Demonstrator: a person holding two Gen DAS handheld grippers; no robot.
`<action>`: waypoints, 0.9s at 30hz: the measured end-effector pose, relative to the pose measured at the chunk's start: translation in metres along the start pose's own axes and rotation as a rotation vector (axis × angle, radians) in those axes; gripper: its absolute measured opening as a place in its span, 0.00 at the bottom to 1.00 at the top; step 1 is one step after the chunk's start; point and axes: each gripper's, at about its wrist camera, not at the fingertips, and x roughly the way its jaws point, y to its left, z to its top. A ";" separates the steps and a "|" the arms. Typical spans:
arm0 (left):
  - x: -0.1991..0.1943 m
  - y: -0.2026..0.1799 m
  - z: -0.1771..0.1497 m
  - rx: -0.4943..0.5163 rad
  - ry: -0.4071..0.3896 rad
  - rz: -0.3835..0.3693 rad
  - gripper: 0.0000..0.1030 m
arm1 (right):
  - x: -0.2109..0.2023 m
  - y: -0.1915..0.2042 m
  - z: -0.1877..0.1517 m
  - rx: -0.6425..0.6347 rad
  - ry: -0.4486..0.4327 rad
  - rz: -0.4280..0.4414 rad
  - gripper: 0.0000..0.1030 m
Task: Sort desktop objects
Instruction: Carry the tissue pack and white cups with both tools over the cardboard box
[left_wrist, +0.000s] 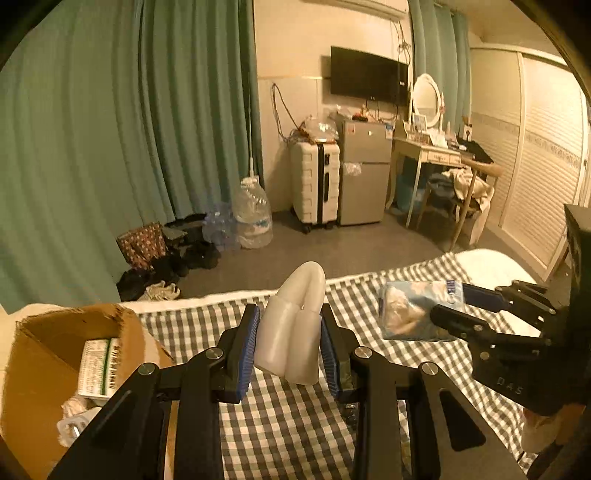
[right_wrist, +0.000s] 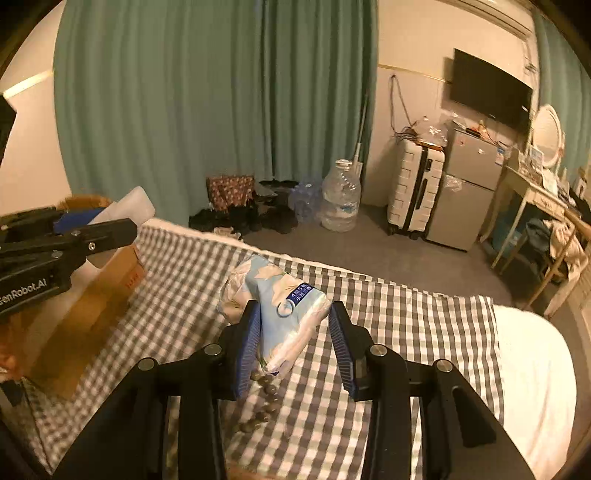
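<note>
**Both hand-held grippers carried items above the checked bed**

The left hand-held gripper (left_wrist: 288, 341) was closed on a white plastic bottle (left_wrist: 291, 332), its blue pads (left_wrist: 246, 354) pressed against the bottle's two sides. The bottle stood roughly upright between the jaws, its looped handle rising above the fingertips, and it was clear of the grey-and-white checked bedcover (left_wrist: 280, 424) below.

To the left of that gripper sat an open cardboard box (left_wrist: 40, 369) with a torn flap. Inside it lay a small printed carton (left_wrist: 98, 367) and some crumpled white material whose nature could not be made out.

The right hand-held gripper (right_wrist: 295, 343) held a soft tissue pack (right_wrist: 284, 306) in pale blue wrapping with a dark blue label. The jaws stood at a narrow setting; the left pad (right_wrist: 247, 350) was pressed into the pack's side, while the right pad appeared to meet it only near its upper corner. The pack tilted, its far end leaning away and to the left. In the left wrist view the same pack (left_wrist: 413, 310) showed at the tips of the right gripper (left_wrist: 448, 302), above the bedcover.

Below the pack, a loose trail of small round dark objects (right_wrist: 267, 398) lay on the checked cover (right_wrist: 388, 332); what they were could not be told.
</note>
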 end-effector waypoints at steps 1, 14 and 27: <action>-0.006 0.000 0.002 0.002 -0.006 0.000 0.31 | -0.007 0.003 0.001 0.007 -0.010 -0.009 0.36; -0.074 0.021 0.015 -0.046 -0.077 0.047 0.31 | -0.084 0.020 0.031 0.046 -0.128 -0.036 0.37; -0.120 0.045 0.016 -0.062 -0.124 0.051 0.31 | -0.110 0.053 0.049 0.031 -0.180 -0.030 0.36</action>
